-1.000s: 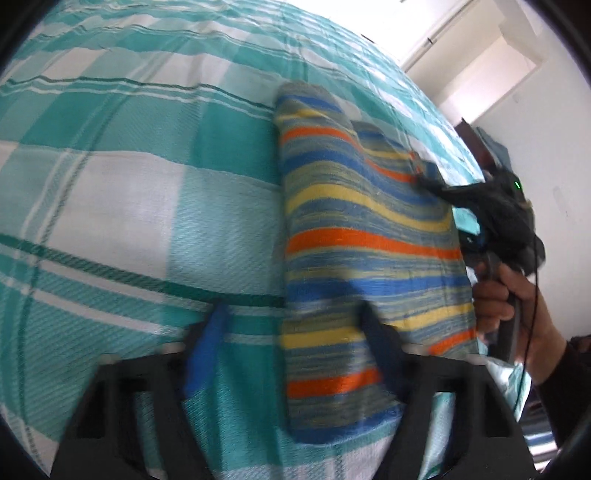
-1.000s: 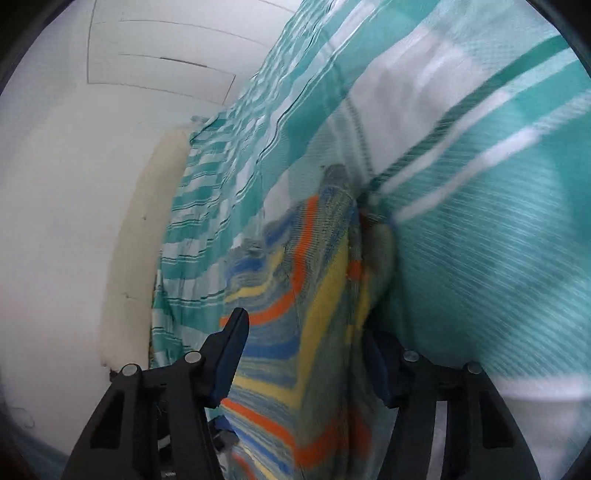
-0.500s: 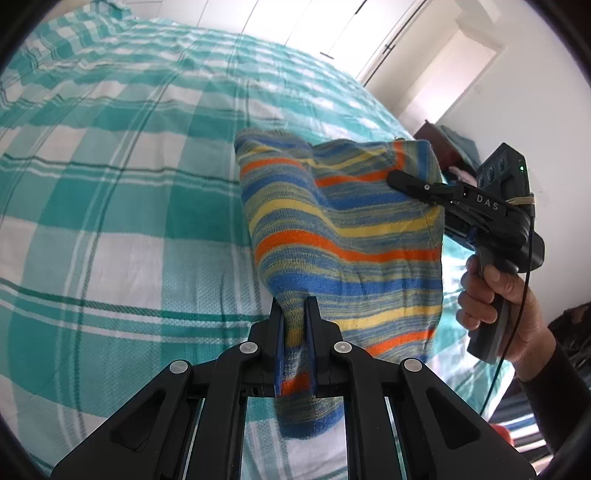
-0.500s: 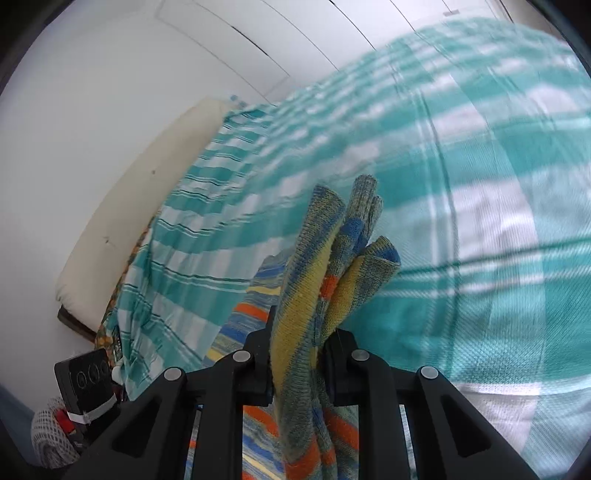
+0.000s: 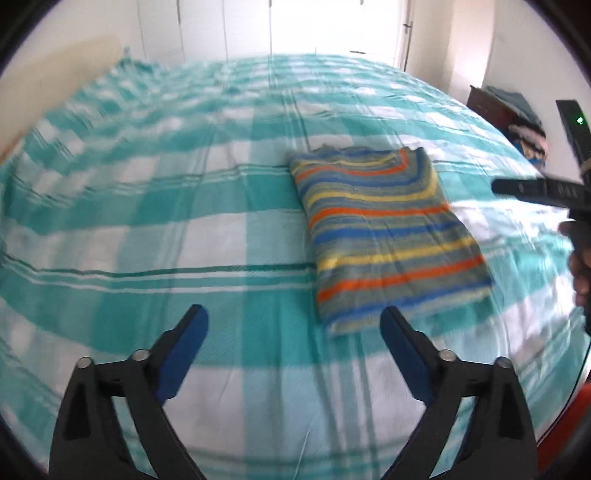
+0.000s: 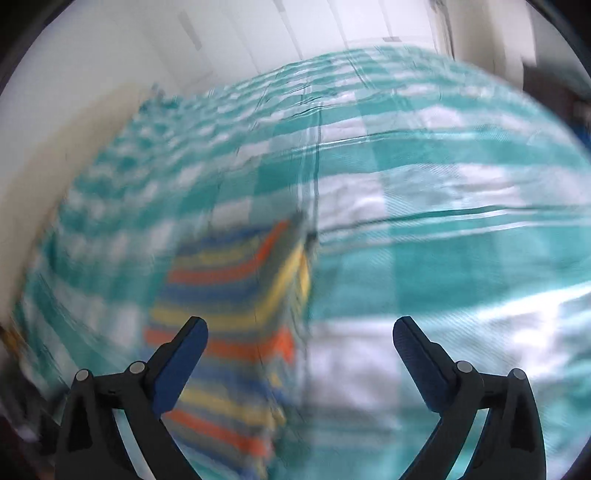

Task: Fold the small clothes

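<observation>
A striped knit garment (image 5: 384, 236), in blue, orange, yellow and grey, lies folded in a flat rectangle on the teal-and-white checked bed (image 5: 184, 206). My left gripper (image 5: 293, 319) hangs above the bed just short of the garment's near edge, its jaws opening wide with nothing between them. In the right wrist view the picture is blurred; the garment (image 6: 236, 306) lies below and to the left. My right gripper (image 6: 299, 330) is also opening wide and holds nothing. The right gripper's body and a hand (image 5: 581, 266) show at the left view's right edge.
White cupboard doors (image 5: 295, 26) stand beyond the far end of the bed. A dark stand with piled clothes (image 5: 517, 114) is at the right. A pale headboard or cushion (image 6: 48, 173) runs along the bed's left side.
Both grippers were shut on the lifted garment half a second ago. Both have let go and risen, and the garment now lies folded flat on the bed.
</observation>
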`<state>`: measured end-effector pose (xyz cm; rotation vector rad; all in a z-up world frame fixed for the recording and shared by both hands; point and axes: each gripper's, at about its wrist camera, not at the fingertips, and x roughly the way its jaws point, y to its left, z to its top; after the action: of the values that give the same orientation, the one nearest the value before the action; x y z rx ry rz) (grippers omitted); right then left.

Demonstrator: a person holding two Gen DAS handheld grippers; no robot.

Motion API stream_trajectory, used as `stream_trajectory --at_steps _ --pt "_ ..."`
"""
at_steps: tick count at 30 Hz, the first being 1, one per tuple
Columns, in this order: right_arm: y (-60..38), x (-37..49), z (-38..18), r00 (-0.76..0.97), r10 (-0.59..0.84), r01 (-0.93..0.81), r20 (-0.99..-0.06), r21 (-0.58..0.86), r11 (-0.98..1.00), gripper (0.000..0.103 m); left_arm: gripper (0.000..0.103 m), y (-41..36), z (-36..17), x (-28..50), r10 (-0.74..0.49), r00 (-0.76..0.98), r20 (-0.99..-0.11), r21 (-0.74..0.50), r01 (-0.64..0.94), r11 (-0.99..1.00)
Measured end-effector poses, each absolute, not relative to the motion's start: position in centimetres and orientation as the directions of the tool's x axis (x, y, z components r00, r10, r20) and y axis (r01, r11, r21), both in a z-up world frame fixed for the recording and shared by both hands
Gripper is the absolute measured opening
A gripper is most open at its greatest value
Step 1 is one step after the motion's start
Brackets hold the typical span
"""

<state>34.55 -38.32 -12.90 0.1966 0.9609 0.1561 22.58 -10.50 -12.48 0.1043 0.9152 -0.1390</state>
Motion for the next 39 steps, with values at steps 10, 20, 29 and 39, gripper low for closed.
stream_trajectory --at_steps 10,20,29,39 --pt "-32.1 15.9 -8.1 0.572 0.118 -0.113 -0.812 0.065 0.991 0.103 0.099 -10.8 -8.0 13.4 0.047 0.632 -0.774 0.209 0.184 0.961" --pt "-28.1 6.1 -4.5 0.595 0.017 -0.052 -0.803 -0.017 0.999 0.103 0.099 -9.6 -3.9 7.0 0.017 0.624 -0.781 0.158 0.171 0.973" --pt "-26.6 2.7 -1.4 0.619 0.02 -0.071 -0.785 -0.03 0.997 0.103 0.099 -8.7 -2.5 5.2 -0.037 0.605 -0.795 0.092 0.181 0.979" --pt "-25.0 2.0 -0.3 0.627 0.019 -0.094 -0.778 -0.051 0.994 0.103 0.102 -7.9 -1.7 5.3 -0.05 0.563 -0.825 0.026 0.125 0.992"
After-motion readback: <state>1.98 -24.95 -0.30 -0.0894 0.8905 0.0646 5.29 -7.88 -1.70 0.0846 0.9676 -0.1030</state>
